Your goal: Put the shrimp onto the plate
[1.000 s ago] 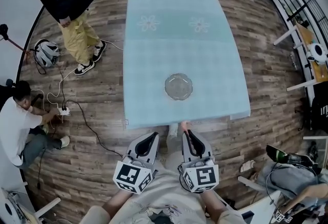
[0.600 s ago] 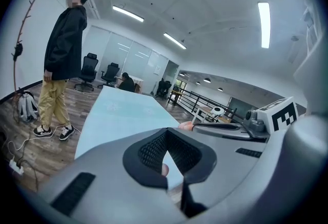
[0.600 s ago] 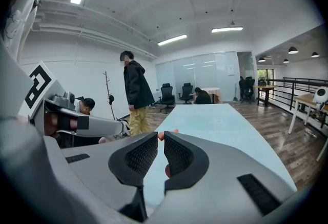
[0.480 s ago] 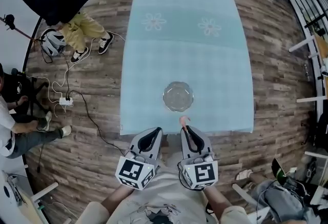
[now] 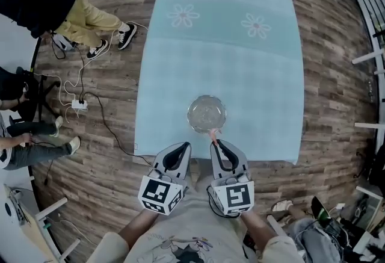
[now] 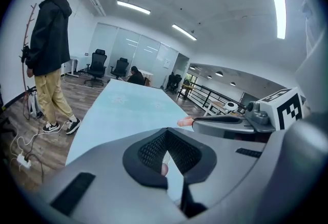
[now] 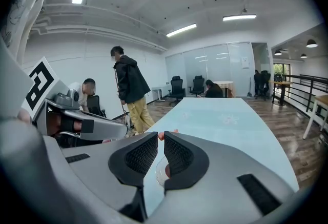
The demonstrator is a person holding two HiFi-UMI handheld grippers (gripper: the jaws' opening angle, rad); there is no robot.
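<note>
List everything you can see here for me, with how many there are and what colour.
table: one, under a pale blue cloth, centre of the head view
flower prints: two, pink and white, on the cloth's far half
plate: one, clear glass, near end of the table
shrimp: one, pink, by the plate's near rim in the head view
power strip: one, white, with cables, on the wooden floor left of the table
bystanders: at least two, left of the table; one stands in yellow trousers
left gripper: one, grey, shut and empty
right gripper: one, grey, shut on the shrimp
</note>
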